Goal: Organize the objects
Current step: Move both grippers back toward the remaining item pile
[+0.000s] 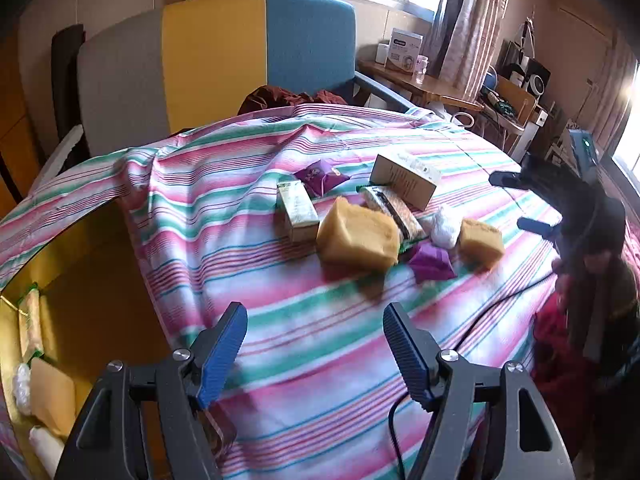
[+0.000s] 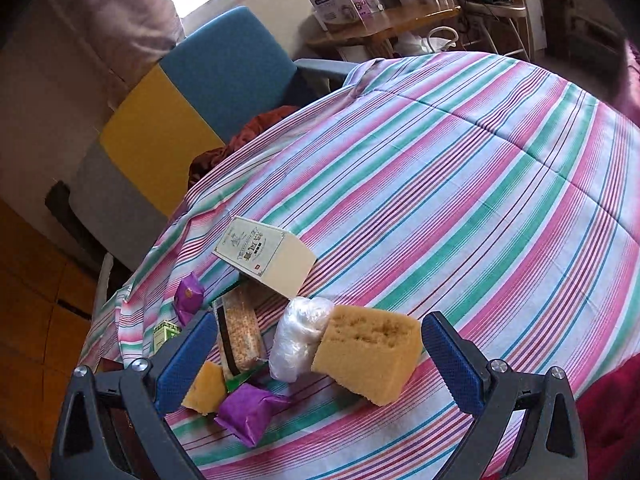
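A pile of small objects lies on the striped bedsheet. It holds a large yellow sponge, a smaller sponge, a cream box, a green-white box, a cereal bar, purple packets and a white plastic wad. My left gripper is open and empty, well short of the pile. My right gripper is open, its jaws either side of the smaller sponge, the wad and a purple packet. It also shows in the left wrist view.
A yellow bin at the left edge of the bed holds a sponge, a wad and a packet. A blue, yellow and grey chair stands behind the bed. A wooden desk with boxes stands by the window. A black cable crosses the sheet.
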`<action>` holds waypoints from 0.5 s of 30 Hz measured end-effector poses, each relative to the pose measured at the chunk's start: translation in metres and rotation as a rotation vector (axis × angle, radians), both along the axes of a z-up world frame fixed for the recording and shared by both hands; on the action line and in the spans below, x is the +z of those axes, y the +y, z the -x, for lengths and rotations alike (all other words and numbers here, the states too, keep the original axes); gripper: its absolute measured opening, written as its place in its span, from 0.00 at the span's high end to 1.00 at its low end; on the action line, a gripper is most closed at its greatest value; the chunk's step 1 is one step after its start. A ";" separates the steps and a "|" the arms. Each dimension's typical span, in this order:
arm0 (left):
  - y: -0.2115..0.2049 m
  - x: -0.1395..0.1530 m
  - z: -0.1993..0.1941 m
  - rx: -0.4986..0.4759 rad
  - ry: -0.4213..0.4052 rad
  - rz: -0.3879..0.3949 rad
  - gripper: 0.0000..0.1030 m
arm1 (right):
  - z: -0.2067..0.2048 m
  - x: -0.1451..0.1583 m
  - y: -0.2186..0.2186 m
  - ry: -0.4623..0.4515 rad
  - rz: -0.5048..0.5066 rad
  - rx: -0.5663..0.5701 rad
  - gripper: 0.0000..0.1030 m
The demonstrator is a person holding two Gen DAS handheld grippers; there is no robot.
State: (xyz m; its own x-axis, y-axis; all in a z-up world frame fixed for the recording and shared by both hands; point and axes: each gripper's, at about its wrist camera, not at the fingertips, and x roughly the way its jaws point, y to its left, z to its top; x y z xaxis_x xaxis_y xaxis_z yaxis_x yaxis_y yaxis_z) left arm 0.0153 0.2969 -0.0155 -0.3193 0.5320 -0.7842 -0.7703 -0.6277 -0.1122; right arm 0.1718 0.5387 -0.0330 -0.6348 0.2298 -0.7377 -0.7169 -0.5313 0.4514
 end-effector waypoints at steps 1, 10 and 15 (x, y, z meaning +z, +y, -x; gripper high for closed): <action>0.004 0.001 0.003 0.002 0.002 -0.001 0.31 | 0.000 -0.001 -0.004 0.003 -0.001 0.002 0.00; 0.035 0.008 0.045 0.051 -0.041 -0.025 0.31 | -0.004 0.001 -0.006 0.028 0.000 -0.001 0.00; 0.052 0.001 0.073 0.072 -0.109 -0.050 0.31 | -0.006 0.001 -0.005 0.044 0.009 -0.001 0.00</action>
